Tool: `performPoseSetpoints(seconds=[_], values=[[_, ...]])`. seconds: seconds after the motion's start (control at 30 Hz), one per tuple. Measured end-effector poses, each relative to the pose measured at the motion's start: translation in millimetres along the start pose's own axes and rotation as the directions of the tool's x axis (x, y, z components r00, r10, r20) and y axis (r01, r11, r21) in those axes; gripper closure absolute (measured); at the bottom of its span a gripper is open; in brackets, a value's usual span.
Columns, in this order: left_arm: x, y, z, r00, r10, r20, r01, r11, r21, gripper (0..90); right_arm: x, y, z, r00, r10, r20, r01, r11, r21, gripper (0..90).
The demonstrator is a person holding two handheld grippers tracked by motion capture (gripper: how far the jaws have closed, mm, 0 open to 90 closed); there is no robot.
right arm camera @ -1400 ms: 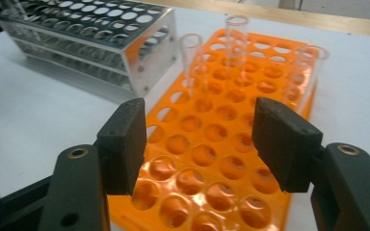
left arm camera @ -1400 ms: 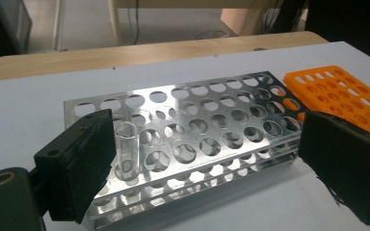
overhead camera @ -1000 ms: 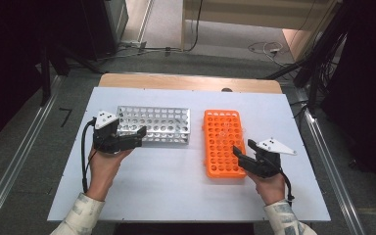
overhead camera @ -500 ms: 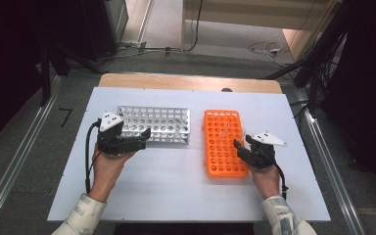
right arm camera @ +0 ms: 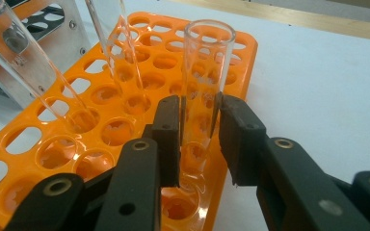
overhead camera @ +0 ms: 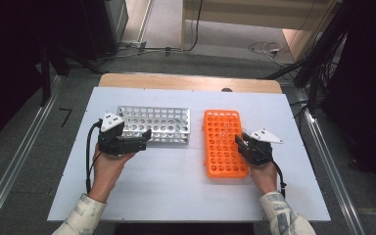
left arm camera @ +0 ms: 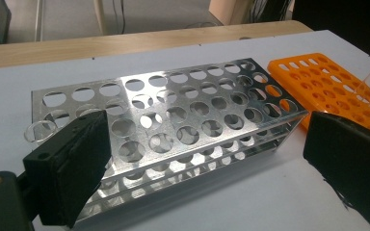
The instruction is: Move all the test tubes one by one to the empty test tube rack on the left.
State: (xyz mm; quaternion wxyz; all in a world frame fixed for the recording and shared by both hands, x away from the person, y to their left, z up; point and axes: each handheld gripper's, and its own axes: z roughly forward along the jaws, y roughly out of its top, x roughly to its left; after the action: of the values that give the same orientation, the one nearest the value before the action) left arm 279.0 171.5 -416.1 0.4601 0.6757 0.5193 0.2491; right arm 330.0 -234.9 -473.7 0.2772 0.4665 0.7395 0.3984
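An orange tube rack (overhead camera: pixel 223 142) lies right of centre on the white table, a metal tube rack (overhead camera: pixel 156 125) left of centre. In the right gripper view, a clear glass test tube (right arm camera: pixel 207 62) stands upright in a hole at the orange rack's (right arm camera: pixel 231 72) edge. My right gripper (right arm camera: pixel 200 113) has just been closing, and both pads now press on this tube. From above, the right gripper (overhead camera: pixel 241 143) sits at the orange rack's right side. My left gripper (overhead camera: pixel 144 139) is open at the metal rack's (left arm camera: pixel 173 120) near left corner, jaws (left arm camera: pixel 207 139) wide apart.
Two more glass tubes (right arm camera: pixel 24 67) (right arm camera: pixel 115 43) lean in the orange rack beyond the held one. A tube mouth (left arm camera: pixel 41 131) shows at the metal rack's left end. The table (overhead camera: pixel 176 191) has a wooden strip (overhead camera: pixel 186 82) along its far edge.
The right gripper moved in and down toward the orange rack's right edge, and its jaws closed around a tube. The left gripper stayed at the metal rack.
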Motion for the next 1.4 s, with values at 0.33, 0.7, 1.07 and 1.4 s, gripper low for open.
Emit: performPoseSetpoints(seconds=[0.33,0.7,1.07,1.4], values=[[0.4,0.1,-1.4,1.0,-0.003,-0.003,0.003,1.0,-0.009,3.0,2.6,2.3,-2.6,0.9997,-0.023,-0.001,0.023,1.0,-0.01,72.8],[-1.0,0.1,-2.0,1.0,0.004,0.001,-0.004,1.0,-0.004,3.0,1.6,25.7,-36.1,0.9994,-0.007,-0.035,0.005,0.997,-0.077,72.8],[-4.3,-0.9,-3.2,0.9998,0.004,0.017,-0.004,1.0,-0.008,3.1,12.7,23.8,-57.2,0.993,-0.04,-0.111,0.036,0.999,-0.033,72.9],[-8.3,-2.6,-4.5,0.9999,0.011,0.011,-0.01,0.9998,-0.019,3.3,34.6,23.6,-66.4,0.9807,-0.075,-0.18,0.073,0.997,-0.019,72.8]])
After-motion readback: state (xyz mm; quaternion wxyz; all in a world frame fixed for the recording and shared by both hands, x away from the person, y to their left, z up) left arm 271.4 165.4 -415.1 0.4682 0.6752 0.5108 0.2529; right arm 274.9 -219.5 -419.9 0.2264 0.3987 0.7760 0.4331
